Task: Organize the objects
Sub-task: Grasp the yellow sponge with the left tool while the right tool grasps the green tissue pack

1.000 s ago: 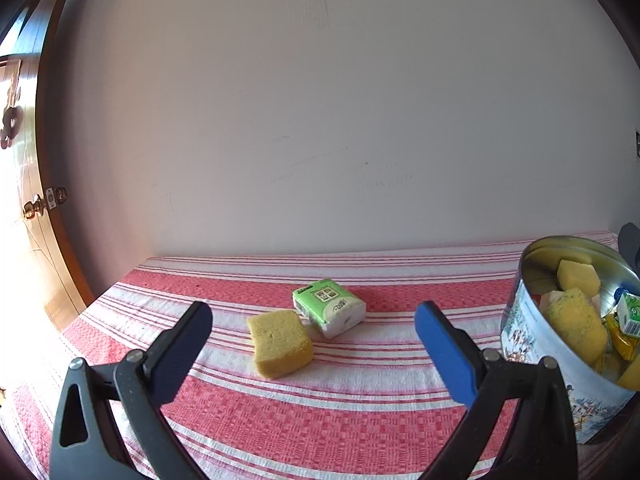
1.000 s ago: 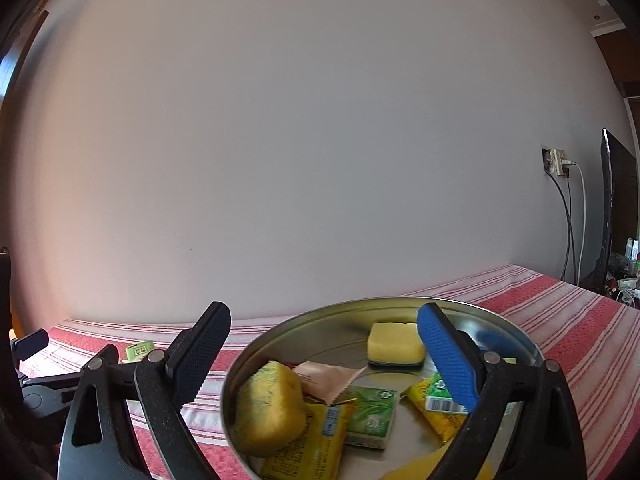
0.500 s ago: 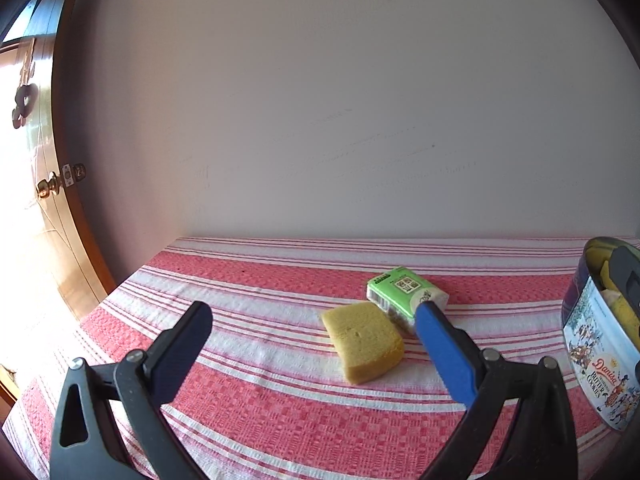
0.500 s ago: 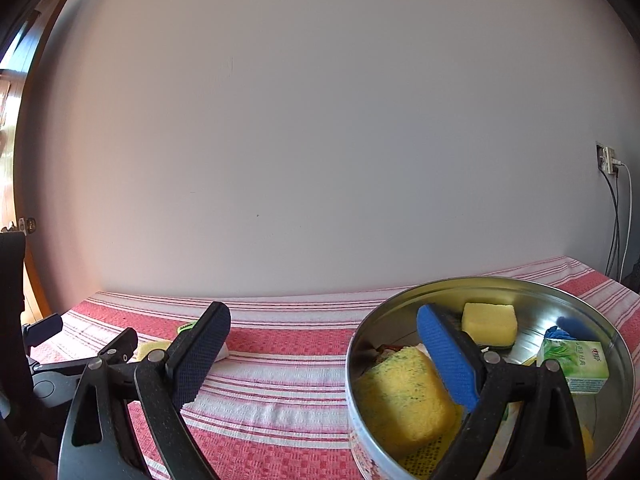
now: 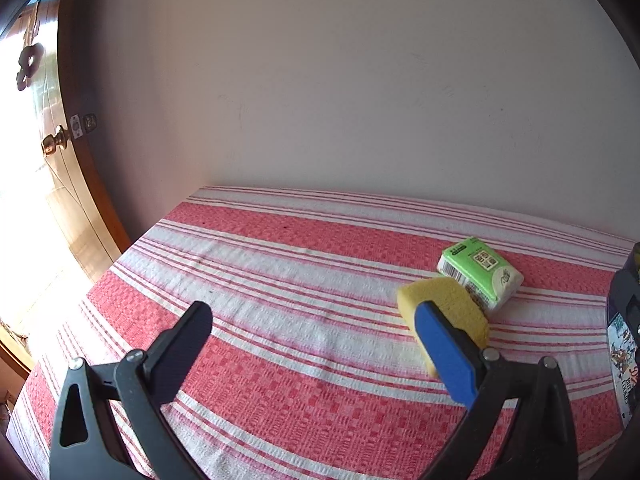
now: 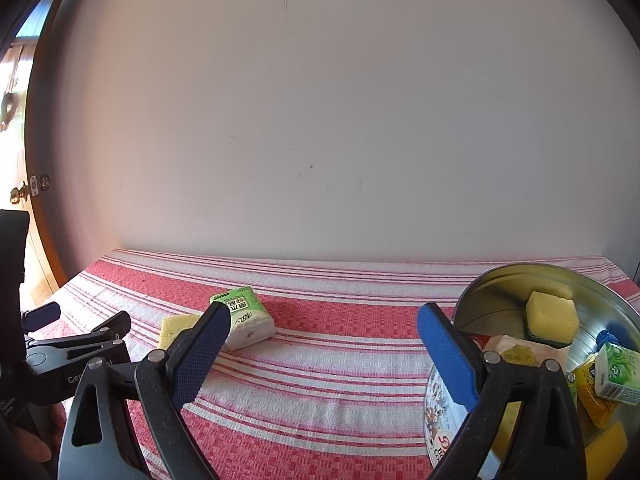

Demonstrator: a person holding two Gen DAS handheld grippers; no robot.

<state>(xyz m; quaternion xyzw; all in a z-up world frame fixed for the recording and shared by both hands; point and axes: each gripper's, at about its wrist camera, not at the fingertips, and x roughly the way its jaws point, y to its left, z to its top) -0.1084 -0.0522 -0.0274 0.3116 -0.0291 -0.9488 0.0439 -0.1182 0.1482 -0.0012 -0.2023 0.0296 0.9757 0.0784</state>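
A surface (image 5: 304,360) covered by a red-and-white striped cloth was seen set against a plain pale wall (image 5: 340,80). At 9 o'clock in the left wrist view, a wooden door (image 5: 68,200) with a brass knob (image 5: 54,144) was lit by strong daylight.

The left gripper (image 5: 314,344) was held above the cloth with its jaws spread wide and nothing between them. A yellow sponge (image 5: 444,308) was found at 3 o'clock in that view, partly hidden behind the blue right-hand pad. A green tissue pack (image 5: 480,272) was lying just behind the sponge, touching or nearly touching it; which could not be told.

The right gripper (image 6: 324,344) was likewise held with its jaws wide apart and empty. In its view the sponge and the tissue pack were seen at 9 o'clock, partly covered by the dark left-hand pad, and the left gripper was visible at the frame's left edge. A round metal tin (image 6: 592,292) with a printed wall was placed at 4 o'clock on the cloth, well apart from the sponge and pack. Inside it were seen a yellow sponge with a dark underside (image 6: 552,318), a second green tissue pack (image 6: 618,372) and several yellow packets (image 6: 592,396).
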